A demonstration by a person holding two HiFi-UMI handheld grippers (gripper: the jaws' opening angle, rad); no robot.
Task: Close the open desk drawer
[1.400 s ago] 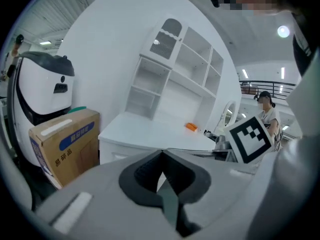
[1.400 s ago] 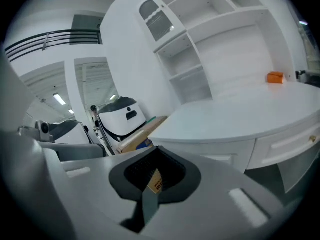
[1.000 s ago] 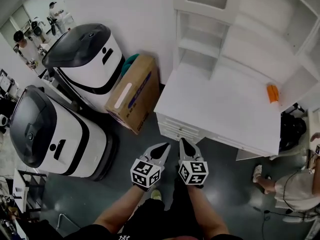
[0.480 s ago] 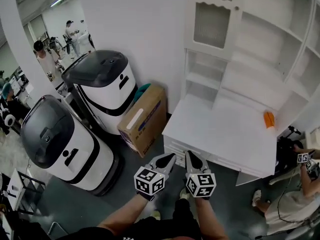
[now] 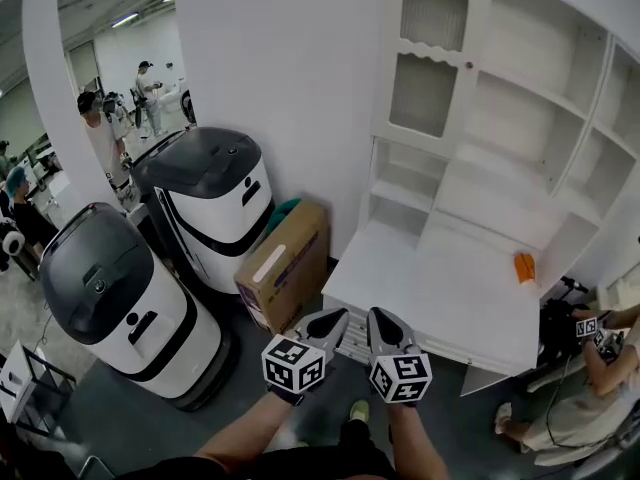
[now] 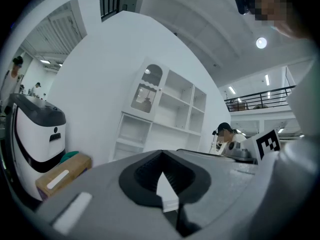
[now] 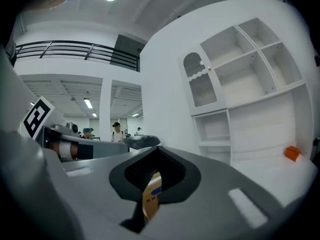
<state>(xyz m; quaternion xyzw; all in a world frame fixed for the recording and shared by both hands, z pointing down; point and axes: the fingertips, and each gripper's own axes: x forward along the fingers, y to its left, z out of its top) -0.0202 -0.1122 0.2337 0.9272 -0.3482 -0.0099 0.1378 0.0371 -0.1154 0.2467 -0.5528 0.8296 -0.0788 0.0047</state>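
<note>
— Where are the grippers?
— Side by side, low in the head view, tips pointing at the front of the white desk (image 5: 450,293). The left gripper (image 5: 330,320) has its jaws drawn together, with only a thin slit between them and nothing in it. The right gripper (image 5: 378,318) is the same: jaws together and empty. In its own view a sliver of the cardboard box (image 5: 283,265) shows through the slit.
— And the drawer?
— The drawer (image 5: 354,342) sits under the desk's front edge and shows just between the two grippers. They hide most of it, so I can't tell how far out it stands, or whether either tip touches it.
— Anything on the desk?
— A small orange thing (image 5: 524,268) near the right end, below the shelves (image 5: 500,118). The box is on the floor left of the desk, beside a black-topped white machine (image 5: 215,208).
</note>
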